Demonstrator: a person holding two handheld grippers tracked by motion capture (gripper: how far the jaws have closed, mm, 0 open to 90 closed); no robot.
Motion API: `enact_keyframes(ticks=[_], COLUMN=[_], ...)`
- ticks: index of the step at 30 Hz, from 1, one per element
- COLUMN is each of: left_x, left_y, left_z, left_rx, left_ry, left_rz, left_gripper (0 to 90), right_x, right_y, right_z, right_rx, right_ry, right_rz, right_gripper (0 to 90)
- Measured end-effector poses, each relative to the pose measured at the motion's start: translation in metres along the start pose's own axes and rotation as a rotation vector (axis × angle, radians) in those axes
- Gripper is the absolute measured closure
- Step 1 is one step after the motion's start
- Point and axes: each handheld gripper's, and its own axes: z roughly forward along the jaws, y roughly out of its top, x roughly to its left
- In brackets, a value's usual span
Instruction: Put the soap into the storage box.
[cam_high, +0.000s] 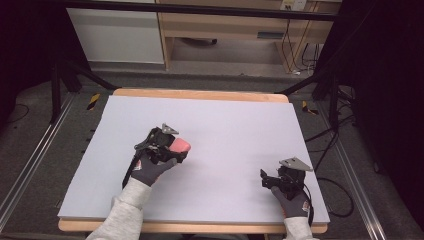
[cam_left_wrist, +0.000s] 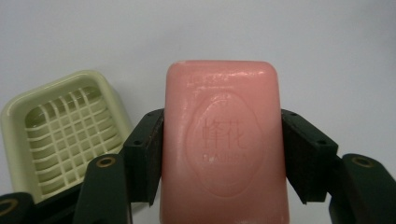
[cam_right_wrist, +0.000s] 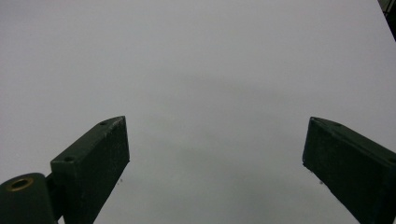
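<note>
Rigid, likely slippery pink rectangular soap bar (cam_left_wrist: 223, 144) is being clamped across its long sides by left gripper (cam_left_wrist: 223, 158), just beside the pale-green gridded plastic soap dish (cam_left_wrist: 65, 130); right gripper (cam_right_wrist: 215, 158) is being held spread, empty.

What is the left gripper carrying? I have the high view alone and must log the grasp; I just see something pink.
Observer: A pink soap bar with an oval stamp pressed into its face; the left gripper has a finger pressed on each long side.
Operator: Is anything near it on the table?
Observer: Yes, a pale yellow soap dish with a slatted grid inside, empty, lying beyond the fingers to the left in the left gripper view.
Operator: And the right gripper?
Observer: The right gripper is open, with bare grey table between its fingers.
</note>
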Motion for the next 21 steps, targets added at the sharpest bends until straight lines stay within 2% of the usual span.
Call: enact_keyframes(ticks=[6, 21], left_x=[0.012, 0.038], left_y=[0.001, 0.002], left_z=[-0.002, -0.002], left_rx=[-0.008, -0.013], left_ry=[0.022, 0.076], left_rz=[-0.034, -0.085], left_gripper=[37.5, 37.5], right_x=[0.000, 0.000], right_y=[0.000, 0.000], right_z=[0.000, 0.000], right_rx=[0.001, 0.000], right_ry=[0.001, 0.002], right_rz=[-0.002, 0.002], right_gripper=[7.5, 7.5])
